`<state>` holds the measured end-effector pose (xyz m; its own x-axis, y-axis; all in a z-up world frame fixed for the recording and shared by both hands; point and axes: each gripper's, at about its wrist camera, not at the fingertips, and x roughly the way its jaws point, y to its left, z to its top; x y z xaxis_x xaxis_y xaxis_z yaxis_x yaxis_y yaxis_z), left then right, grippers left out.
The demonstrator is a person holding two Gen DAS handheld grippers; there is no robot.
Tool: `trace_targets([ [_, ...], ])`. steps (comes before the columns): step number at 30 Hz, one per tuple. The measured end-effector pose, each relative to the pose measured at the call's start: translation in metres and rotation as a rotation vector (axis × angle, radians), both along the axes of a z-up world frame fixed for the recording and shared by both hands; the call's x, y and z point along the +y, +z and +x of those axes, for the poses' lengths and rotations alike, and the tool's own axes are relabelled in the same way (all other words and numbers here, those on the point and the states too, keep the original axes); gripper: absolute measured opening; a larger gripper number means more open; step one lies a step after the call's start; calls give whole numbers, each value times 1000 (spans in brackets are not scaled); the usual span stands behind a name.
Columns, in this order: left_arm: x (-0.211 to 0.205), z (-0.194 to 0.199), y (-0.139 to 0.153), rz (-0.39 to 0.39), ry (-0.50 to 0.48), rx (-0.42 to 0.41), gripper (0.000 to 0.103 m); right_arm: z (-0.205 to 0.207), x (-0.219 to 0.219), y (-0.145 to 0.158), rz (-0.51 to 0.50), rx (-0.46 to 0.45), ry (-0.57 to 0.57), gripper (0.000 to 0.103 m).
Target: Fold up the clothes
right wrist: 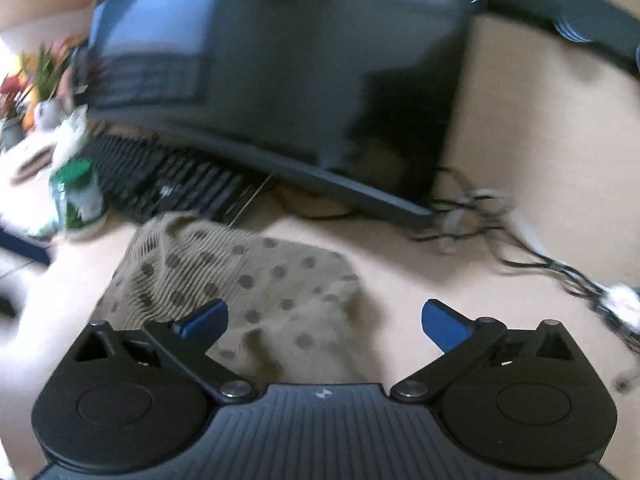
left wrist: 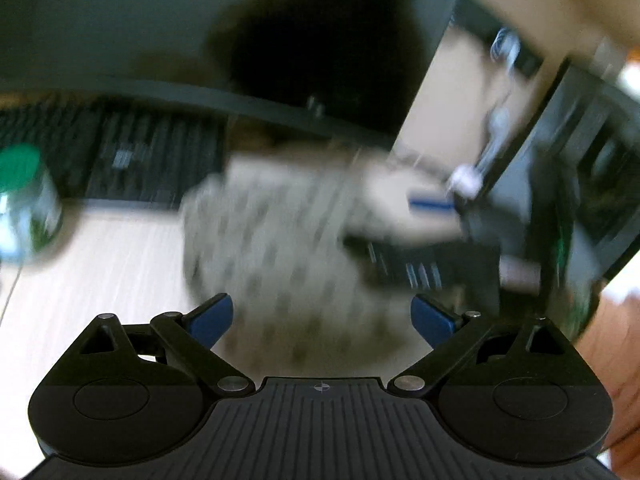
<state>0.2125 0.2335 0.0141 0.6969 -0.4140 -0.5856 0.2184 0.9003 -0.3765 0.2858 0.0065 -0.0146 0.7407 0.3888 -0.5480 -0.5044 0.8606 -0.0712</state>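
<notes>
A beige garment with dark dots (right wrist: pixel 248 280) lies folded into a rough square on the light wooden desk (right wrist: pixel 420 280), in front of the monitor. My right gripper (right wrist: pixel 325 318) hovers over its near right part, open, with nothing between the blue pads (right wrist: pixel 444 322). In the left wrist view the same dotted garment (left wrist: pixel 280 240) is blurred by motion; my left gripper (left wrist: pixel 322 316) is open above its near edge and holds nothing. The other gripper (left wrist: pixel 472 216) shows blurred at the garment's right side, with a hand (left wrist: pixel 616 360) at the frame's right edge.
A dark monitor (right wrist: pixel 280 60) stands behind the garment with a black keyboard (right wrist: pixel 172 184) beneath it. A green-lidded jar (right wrist: pixel 78 196) sits at the left, flowers (right wrist: pixel 36 76) farther back. Tangled cables (right wrist: pixel 520 240) trail over the desk at the right.
</notes>
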Motion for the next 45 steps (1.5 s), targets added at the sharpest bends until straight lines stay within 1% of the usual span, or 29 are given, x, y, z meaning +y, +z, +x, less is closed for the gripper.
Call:
trace_targets([
  [2,4,20,9,-59,-37,-43,99,-22,-12,6,25,1,-30,103],
  [3,4,32,9,-88,-51,-48,99,-32,-14,7,27,12,-35,103],
  [5,-1,62,-2,-143,-64,-1,99,-47,-12,3,-14,34,-57,103],
  [7,-6,91,-15,-191,-70,54,99,-49,-6,-13,-136,48,-142,103],
  [8,-8,104,-26,-197,-54,101,99,-45,-4,-24,-191,65,-188,103],
  [9,-10,114,-36,-205,-43,135,99,-41,-4,-30,-207,83,-222,103],
  [11,-13,126,-46,-223,-40,147,99,-37,-13,-30,-168,97,-274,103],
  [14,-16,120,-34,-231,-39,113,99,-40,-34,-11,-67,24,-345,103],
  [15,-14,111,-28,-243,-40,84,99,-38,-40,-9,-53,10,-345,103],
  [17,-10,89,-18,-259,-23,41,99,-27,-46,-15,-51,21,-297,103],
  [19,-9,62,-15,-277,24,31,99,-15,-44,-28,-87,28,-215,103],
  [20,-9,51,-17,-284,54,41,99,-8,-42,-36,-138,13,-189,103],
  [22,-10,23,-19,-286,121,66,99,6,-39,-52,-292,-56,-178,103],
  [23,-11,10,-19,-276,149,73,99,13,-42,-56,-341,-81,-194,103],
  [24,-13,-4,-18,-251,179,72,99,18,-49,-53,-340,-90,-226,103],
  [25,-16,-20,-15,-212,210,64,99,21,-58,-44,-298,-88,-244,103],
  [28,-28,-61,-6,-76,340,22,101,7,-91,-10,-74,-47,-200,103],
  [31,-45,-96,0,24,489,-25,103,-25,-112,14,93,13,-93,103],
  [33,-66,-117,6,97,557,-81,103,-47,-123,24,151,58,-6,103],
  [35,-92,-131,10,174,589,-139,103,-68,-133,31,173,99,90,103],
  [36,-106,-137,11,209,595,-163,103,-78,-139,33,180,119,124,103],
  [37,-121,-140,10,228,580,-173,103,-87,-145,33,181,139,144,103],
  [39,-145,-150,7,228,563,-164,103,-105,-154,30,192,178,157,103],
  [41,-165,-160,4,243,597,-132,103,-116,-162,21,206,208,149,103],
  [42,-173,-165,3,253,615,-117,103,-118,-164,16,210,212,134,103],
  [45,-184,-179,3,281,609,-113,103,-125,-166,6,204,218,117,103],
])
